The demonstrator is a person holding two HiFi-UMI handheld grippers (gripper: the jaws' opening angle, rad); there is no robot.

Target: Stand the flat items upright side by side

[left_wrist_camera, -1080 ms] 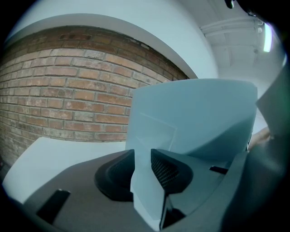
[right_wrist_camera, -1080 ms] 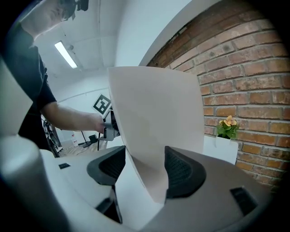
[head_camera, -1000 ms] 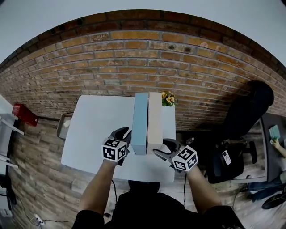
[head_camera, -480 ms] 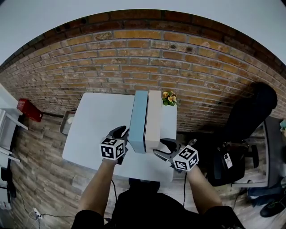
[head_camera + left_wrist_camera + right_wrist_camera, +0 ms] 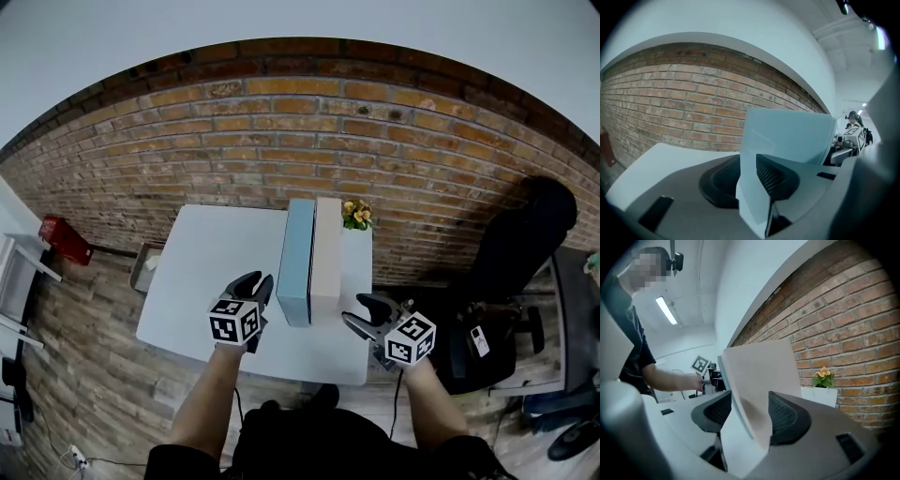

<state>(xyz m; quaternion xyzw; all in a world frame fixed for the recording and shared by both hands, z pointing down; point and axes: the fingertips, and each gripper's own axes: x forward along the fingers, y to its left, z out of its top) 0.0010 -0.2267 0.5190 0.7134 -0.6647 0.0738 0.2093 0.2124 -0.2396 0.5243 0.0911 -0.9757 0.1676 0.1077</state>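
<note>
White tabletop [image 5: 206,272] by brick wall [image 5: 234,141]: left gripper [image 5: 261,284] clenched on blue panel [image 5: 297,262], right gripper [image 5: 367,307] closing loosely round beige panel [image 5: 325,258]; risk of an uneven pinch toppling both

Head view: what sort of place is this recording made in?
Probably an office or studio workroom: a bare red brick wall, a small white table on a wood-plank floor, and a black office chair.

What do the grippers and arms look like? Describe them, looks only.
The left gripper and right gripper are grey and black, with curved jaws and cross-hatched black pads. Each carries a white cube printed with black square markers. The person wears a black short-sleeved top; the forearms are bare.
</note>
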